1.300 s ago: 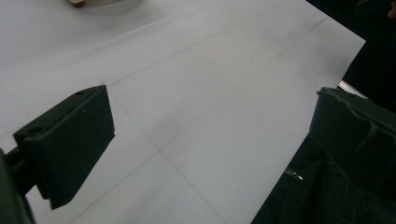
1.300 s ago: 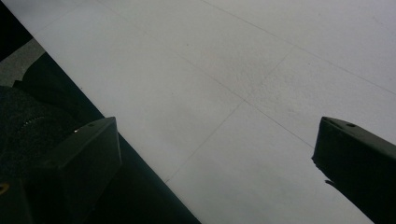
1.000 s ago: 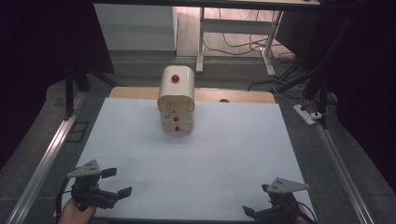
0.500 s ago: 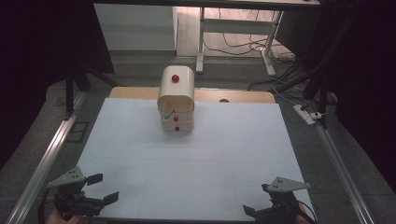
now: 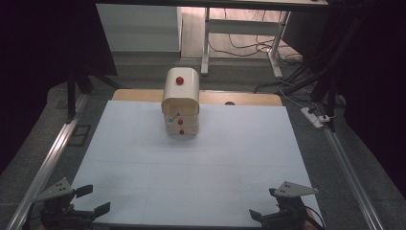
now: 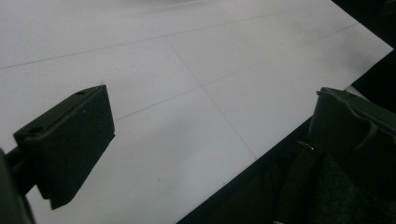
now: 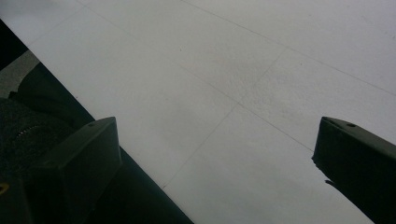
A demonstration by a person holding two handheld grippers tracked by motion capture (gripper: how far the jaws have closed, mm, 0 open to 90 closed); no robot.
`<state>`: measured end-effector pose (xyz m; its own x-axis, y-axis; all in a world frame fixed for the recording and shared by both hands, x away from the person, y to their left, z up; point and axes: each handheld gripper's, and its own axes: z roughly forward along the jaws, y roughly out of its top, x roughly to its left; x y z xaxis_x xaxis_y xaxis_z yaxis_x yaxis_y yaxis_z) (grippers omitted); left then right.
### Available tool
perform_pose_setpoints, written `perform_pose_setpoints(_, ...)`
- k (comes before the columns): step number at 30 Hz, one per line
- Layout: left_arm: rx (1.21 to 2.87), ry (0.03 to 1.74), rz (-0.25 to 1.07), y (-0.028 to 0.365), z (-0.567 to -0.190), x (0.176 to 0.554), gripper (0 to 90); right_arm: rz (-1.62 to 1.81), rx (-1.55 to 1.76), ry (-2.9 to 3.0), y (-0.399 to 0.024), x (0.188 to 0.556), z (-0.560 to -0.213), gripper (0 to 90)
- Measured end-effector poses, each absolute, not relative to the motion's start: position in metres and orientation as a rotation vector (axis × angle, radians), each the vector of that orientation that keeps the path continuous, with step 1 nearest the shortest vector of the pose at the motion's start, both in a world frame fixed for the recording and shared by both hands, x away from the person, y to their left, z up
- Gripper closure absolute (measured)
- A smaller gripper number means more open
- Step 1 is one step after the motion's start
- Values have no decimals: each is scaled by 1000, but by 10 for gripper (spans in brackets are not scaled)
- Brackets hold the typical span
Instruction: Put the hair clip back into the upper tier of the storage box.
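In the high view, a cream cabinet (image 5: 180, 102) with a rounded top and small red knobs stands at the far middle of the white tabletop (image 5: 191, 167), its front towards the person. The left gripper (image 5: 92, 200) sits well away from the cabinet, at the near left corner of the tabletop, with its fingers spread apart and nothing between them; its grey three-cornered plate shows on top. The right gripper (image 5: 265, 203) sits equally far from the cabinet, at the near right corner, its fingers also spread apart and empty. Both grippers lie on the person's side of the cabinet, one to each flank, with a wide stretch of bare white surface between them and it. In the left gripper view, the left gripper (image 6: 210, 135) hangs over the near edge of the tabletop (image 6: 177, 56), its two black fingers (image 6: 70, 140) set wide apart, one over the white surface and the other beyond the edge over dark cloth. In the right gripper view, the right gripper (image 7: 215, 163) likewise straddles the tabletop (image 7: 243, 60) edge, fingers (image 7: 359, 158) far apart and holding nothing.
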<state>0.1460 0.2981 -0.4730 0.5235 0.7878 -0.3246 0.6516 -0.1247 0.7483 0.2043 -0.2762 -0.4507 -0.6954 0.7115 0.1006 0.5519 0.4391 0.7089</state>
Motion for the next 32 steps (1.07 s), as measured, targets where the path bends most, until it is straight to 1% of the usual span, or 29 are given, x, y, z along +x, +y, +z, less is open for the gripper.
perform_pose_setpoints(6, 1858, 1220, 222, 303, -474, 138, 4, 1095, 1099, 2466, -276, 203, -450, 7)
perform_pose_setpoints(24, 1908, 1293, 275, 314, -477, 122, 6, 1092, 1109, 2458, -277, 202, -450, 7)
perform_pose_setpoints(32, 1902, 1286, 254, 316, -477, 122, 7, 1079, 1098, 2466, -276, 202, -451, 7)
